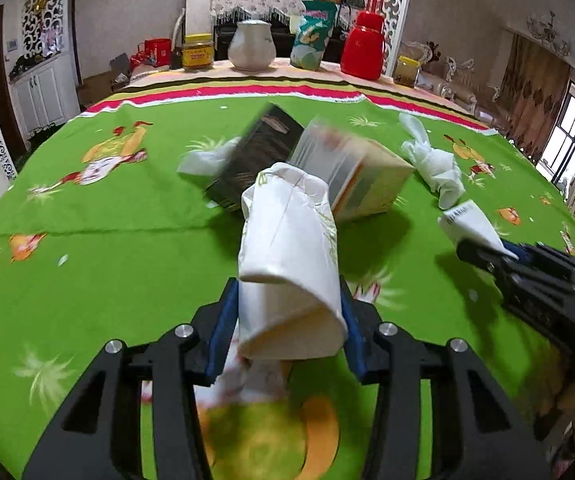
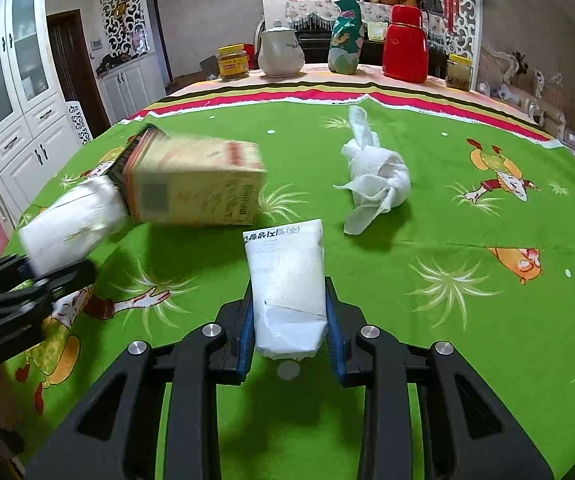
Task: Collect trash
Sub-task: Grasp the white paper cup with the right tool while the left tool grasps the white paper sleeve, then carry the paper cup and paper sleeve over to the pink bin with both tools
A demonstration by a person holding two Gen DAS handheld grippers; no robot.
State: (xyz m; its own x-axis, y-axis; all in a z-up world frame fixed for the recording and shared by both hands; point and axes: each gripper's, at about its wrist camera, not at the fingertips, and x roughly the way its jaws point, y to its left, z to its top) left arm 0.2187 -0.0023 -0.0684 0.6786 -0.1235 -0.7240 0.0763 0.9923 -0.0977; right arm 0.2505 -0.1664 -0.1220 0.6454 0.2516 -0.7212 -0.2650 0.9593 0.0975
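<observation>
A: White paper cup (image 1: 291,264) clamped in left gripper (image 1: 287,332); white packet (image 2: 287,292) clamped in right gripper (image 2: 289,324), both near.

B: Left over?

A: Tan box (image 2: 195,184), dark box (image 1: 255,156), crumpled tissue (image 2: 375,176) farther back on green cloth (image 2: 467,320). No bin visible. Roughly midway, I'd judge.

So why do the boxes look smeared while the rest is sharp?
Motion blur, probably: in the left wrist view the black box and tan cardboard box smear, while the crushed white paper cup stays crisp. In the right wrist view the tan box blurs too; the white packet is sharp.
</observation>
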